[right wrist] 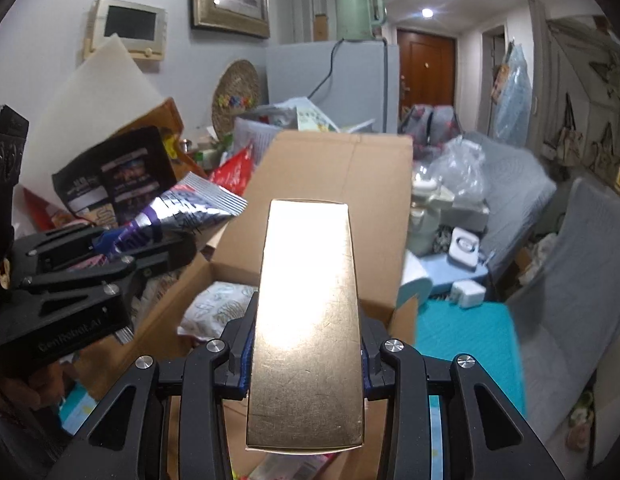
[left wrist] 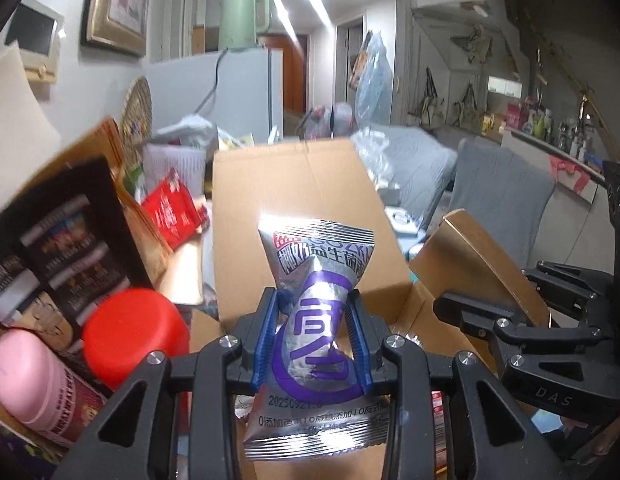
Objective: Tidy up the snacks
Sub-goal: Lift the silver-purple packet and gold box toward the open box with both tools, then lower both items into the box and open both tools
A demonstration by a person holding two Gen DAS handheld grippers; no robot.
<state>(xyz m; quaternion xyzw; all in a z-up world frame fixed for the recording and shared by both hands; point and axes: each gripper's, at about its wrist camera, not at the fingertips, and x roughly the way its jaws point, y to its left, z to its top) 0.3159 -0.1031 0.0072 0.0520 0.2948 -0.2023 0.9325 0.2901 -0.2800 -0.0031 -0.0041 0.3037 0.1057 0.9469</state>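
My left gripper (left wrist: pixel 315 312) is shut on a silver snack packet (left wrist: pixel 316 312) with purple print, its blue pads squeezing the packet's waist. The packet stands upright in front of an open cardboard box (left wrist: pixel 310 208). In the right wrist view the same packet (right wrist: pixel 186 210) and left gripper (right wrist: pixel 142 246) hang over the box's left side. My right gripper (right wrist: pixel 306 344) is shut on a long gold box (right wrist: pixel 308 320), held above the cardboard box (right wrist: pixel 330 184); the gold box (left wrist: pixel 474 264) also shows at the right of the left wrist view. A white snack bag (right wrist: pixel 216 308) lies inside the cardboard box.
At the left stand a red-lidded jar (left wrist: pixel 136 332), a pink-lidded bottle (left wrist: pixel 30 380), a black snack pouch (left wrist: pixel 58 248) and a red packet (left wrist: pixel 174 208). A teal mat (right wrist: pixel 470 344) and grey sofa (right wrist: pixel 570 280) lie to the right. A fridge (right wrist: pixel 334 80) with a green kettle stands behind.
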